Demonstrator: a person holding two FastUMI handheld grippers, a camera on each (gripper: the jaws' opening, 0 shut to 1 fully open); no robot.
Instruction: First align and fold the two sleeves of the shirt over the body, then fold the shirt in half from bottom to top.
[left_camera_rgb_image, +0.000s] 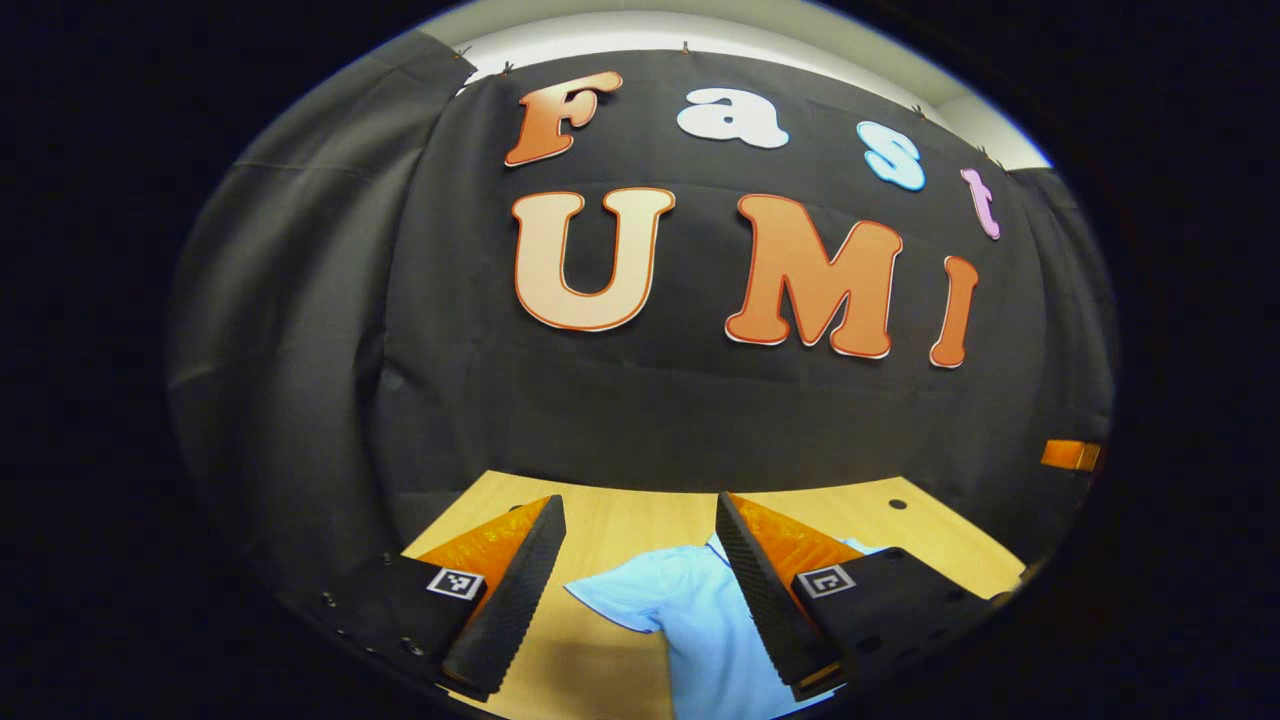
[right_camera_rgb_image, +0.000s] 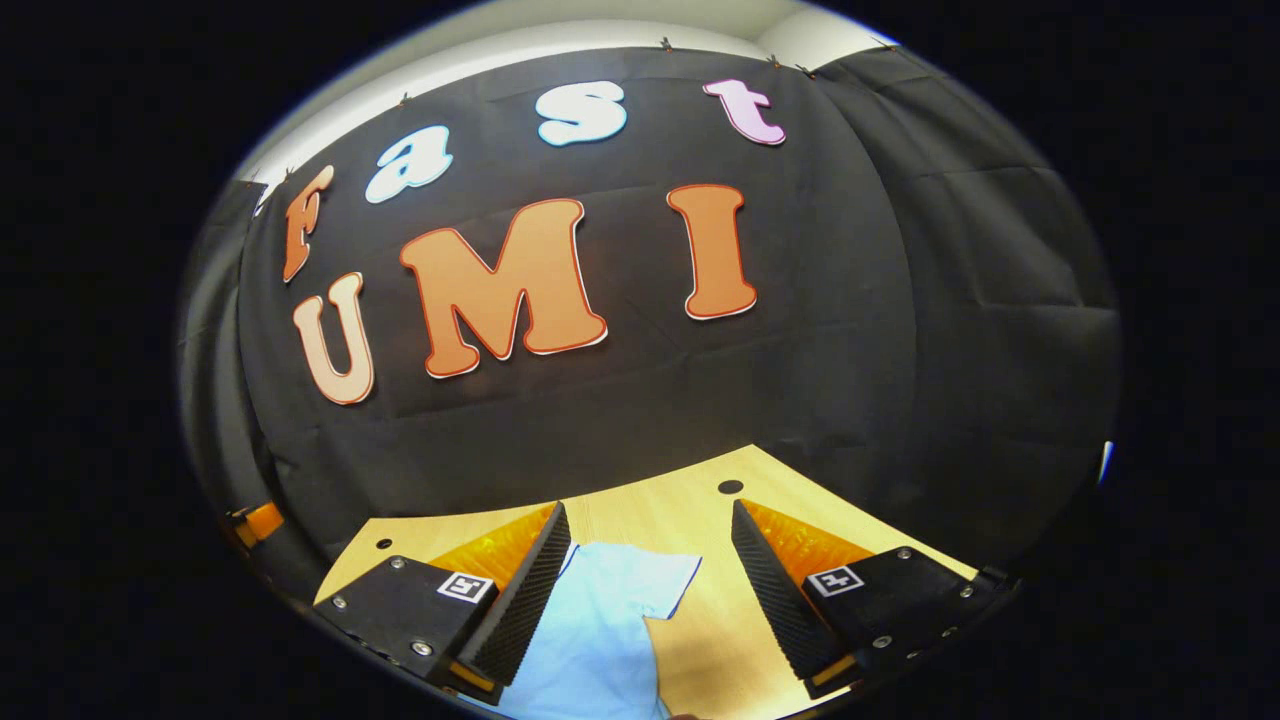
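**Pale blue shirt lies flat on the table, both grippers held above it with nothing in them**

The wooden table (left_camera_rgb_image: 620, 520) is the biggest thing here, light in colour, with a small round hole near its far edge, and it runs back to the black cloth wall (left_camera_rgb_image: 650, 410) of the booth.

On the table lies the shirt (left_camera_rgb_image: 700, 620), pale blue and short-sleeved. It lies flat against the wood and looks smooth, with few creases to speak of. In the left gripper view one sleeve (left_camera_rgb_image: 620, 597) sticks out sideways from the body, its hem edged in a darker line, and a bit of the collar shows at the end nearest the wall. In the right gripper view the shirt (right_camera_rgb_image: 590, 640) shows its other sleeve (right_camera_rgb_image: 650, 585), also spread out to the side on the bare wood and not folded over the body. The lower part of the shirt runs out of sight at the bottom of both views.

The left gripper (left_camera_rgb_image: 640, 520) hangs over the shirt's sleeve side, fingers spread wide, nothing between them; whether they touch the cloth I cannot tell. The right gripper (right_camera_rgb_image: 650, 525) is over the opposite sleeve, likewise wide apart and holding nothing, with the sleeve showing in the gap between its fingers.

Off beside the table, low against the wall, sits a small orange piece (left_camera_rgb_image: 1070, 455).
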